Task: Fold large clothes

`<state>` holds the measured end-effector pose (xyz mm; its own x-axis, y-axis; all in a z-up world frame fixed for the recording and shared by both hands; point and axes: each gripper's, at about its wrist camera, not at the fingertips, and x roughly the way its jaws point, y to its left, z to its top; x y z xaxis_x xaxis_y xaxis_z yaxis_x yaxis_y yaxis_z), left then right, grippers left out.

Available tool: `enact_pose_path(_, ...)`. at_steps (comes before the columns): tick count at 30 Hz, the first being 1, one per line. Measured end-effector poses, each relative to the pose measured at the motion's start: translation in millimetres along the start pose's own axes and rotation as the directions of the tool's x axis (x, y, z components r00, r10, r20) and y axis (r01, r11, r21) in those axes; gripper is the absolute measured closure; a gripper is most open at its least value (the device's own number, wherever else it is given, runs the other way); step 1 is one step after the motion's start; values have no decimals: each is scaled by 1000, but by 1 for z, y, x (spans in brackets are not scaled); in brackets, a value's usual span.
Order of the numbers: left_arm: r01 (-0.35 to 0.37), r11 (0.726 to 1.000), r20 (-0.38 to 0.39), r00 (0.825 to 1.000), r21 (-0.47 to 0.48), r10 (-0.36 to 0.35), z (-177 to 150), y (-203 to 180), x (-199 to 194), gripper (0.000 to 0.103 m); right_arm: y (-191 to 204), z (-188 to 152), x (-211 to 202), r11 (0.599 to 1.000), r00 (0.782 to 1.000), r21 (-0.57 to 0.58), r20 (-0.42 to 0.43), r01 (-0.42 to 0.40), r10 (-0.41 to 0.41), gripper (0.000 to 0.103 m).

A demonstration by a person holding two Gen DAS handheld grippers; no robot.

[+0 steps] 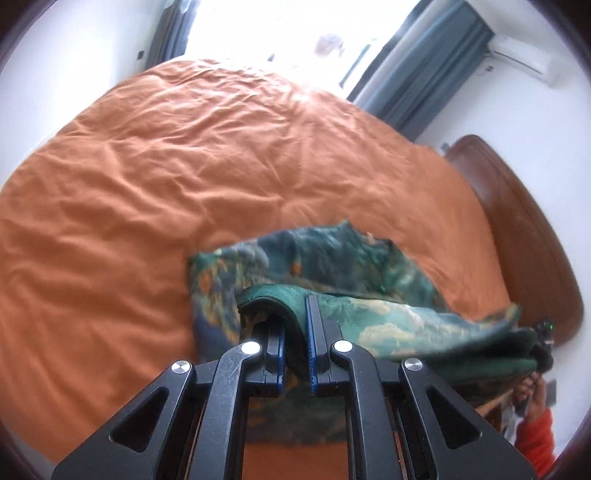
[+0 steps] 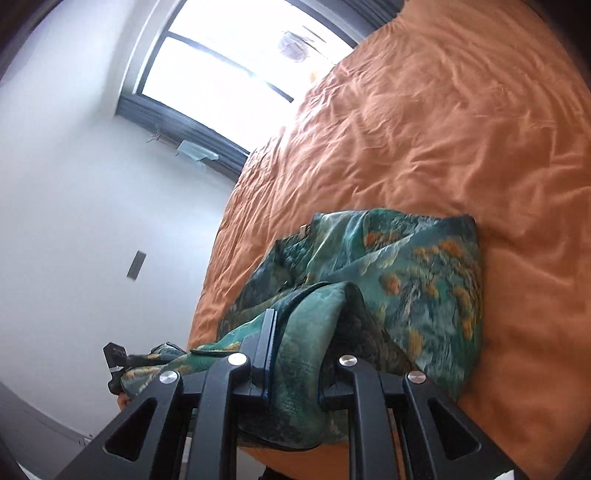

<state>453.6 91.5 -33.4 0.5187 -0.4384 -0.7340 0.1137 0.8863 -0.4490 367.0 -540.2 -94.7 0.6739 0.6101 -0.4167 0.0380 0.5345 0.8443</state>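
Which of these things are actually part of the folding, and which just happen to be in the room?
Part of the job:
green patterned garment
left gripper, clamped on its edge
right gripper, clamped on another part
orange bedspread it lies on

Just there:
window
curtains
air conditioner
wooden headboard

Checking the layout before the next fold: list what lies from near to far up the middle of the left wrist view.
left gripper → green patterned garment → orange bedspread → bright window
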Motion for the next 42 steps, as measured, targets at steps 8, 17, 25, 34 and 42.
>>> enact_pose_path(8, -60, 995, -100, 994, -77, 52, 18, 13, 94, 63, -93, 22, 78, 955, 1000, 295, -11, 24, -22, 78)
enact_pose_path(17, 145, 984, 26, 989, -99, -143, 38, 24, 34, 6, -94, 40, 25, 948, 983, 304, 179, -91, 37, 17)
enact_pose_path(25, -144, 979, -96, 983, 144, 159, -19, 7, 105, 14, -52, 27, 77, 977, 980, -69, 28, 200, -199, 17)
enact_pose_path(34, -216, 964, 27, 976, 152, 215, -21, -15, 92, 94, -30, 7, 88, 880, 907, -222, 112, 421, -406, 89)
enact_pose_path(42, -357, 909, 141, 932, 217, 333, -17, -24, 120, 94, -1, 17, 77, 789, 853, -331, 275, 517, -444, 89)
